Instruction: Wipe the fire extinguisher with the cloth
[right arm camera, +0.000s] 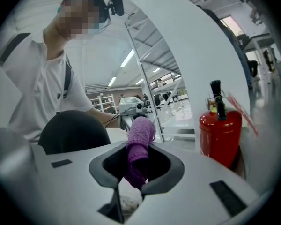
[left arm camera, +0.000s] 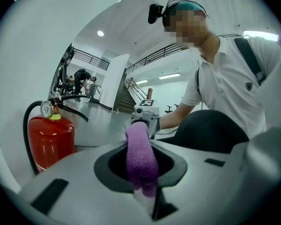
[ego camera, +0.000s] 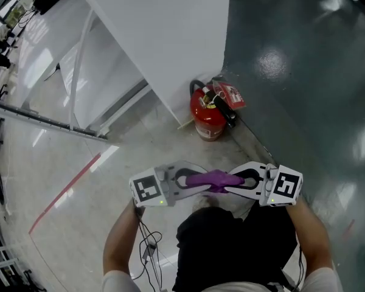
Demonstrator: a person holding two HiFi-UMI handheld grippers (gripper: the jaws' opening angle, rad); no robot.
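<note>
Linking left tongs, right tongs: cloth

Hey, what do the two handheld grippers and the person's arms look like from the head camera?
Both the left gripper and right gripper are light grey plastic, with jaws that bow round a dark-lined opening. Each carries a white cube with black square markers and a small green light. A thin cable hangs by the left forearm. The sleeves are short and white.

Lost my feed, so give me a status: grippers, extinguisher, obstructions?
Left gripper, right gripper: both shut on purple cloth, held between them. Fire extinguisher upright by white wall, not yet touched. Nothing visible in the way.
</note>
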